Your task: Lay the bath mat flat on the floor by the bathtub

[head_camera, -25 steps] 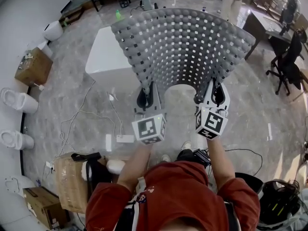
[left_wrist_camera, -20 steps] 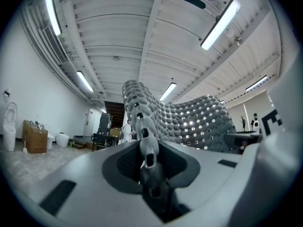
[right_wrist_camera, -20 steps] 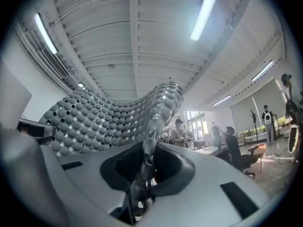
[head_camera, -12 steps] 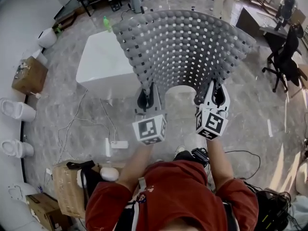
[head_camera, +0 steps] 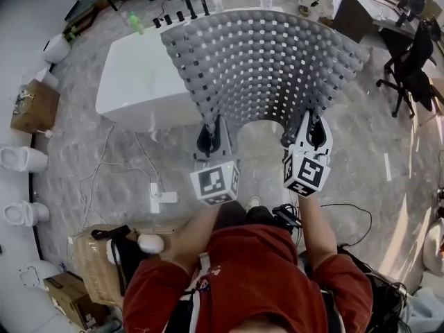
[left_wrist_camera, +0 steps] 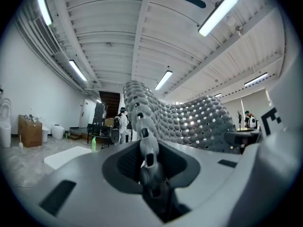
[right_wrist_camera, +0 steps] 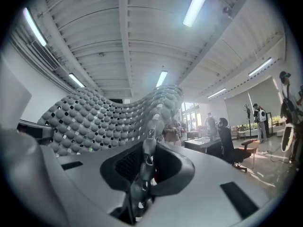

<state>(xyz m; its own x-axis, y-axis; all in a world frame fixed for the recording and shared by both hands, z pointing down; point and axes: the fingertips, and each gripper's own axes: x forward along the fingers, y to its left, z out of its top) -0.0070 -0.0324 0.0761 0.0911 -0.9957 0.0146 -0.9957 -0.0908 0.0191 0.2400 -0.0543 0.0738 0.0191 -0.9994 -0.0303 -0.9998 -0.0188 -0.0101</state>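
Observation:
The grey bath mat (head_camera: 263, 64), a sheet of round studs with square holes, is held up in the air in front of me and fans out wide at its far edge. My left gripper (head_camera: 209, 136) is shut on its near left corner, my right gripper (head_camera: 312, 132) on its near right corner. In the left gripper view the mat's edge (left_wrist_camera: 142, 122) runs up from between the jaws. The right gripper view shows the mat's edge (right_wrist_camera: 154, 122) pinched the same way, the sheet spreading to the left. The white bathtub (head_camera: 142, 82) stands on the floor behind the mat, to the left.
Bottles (head_camera: 135, 21) stand at the tub's far rim. Cables and a power strip (head_camera: 161, 198) lie on the marble floor at my left. Toilets (head_camera: 21, 159) line the left wall, cardboard boxes (head_camera: 35, 106) nearby. A wicker basket (head_camera: 97, 262) is beside me; office chairs (head_camera: 409, 68) and desks stand right.
The view has moved forward: the bathtub has slid nearer and lower, and more of it shows. Both grippers keep hold of the mat in the same pose.

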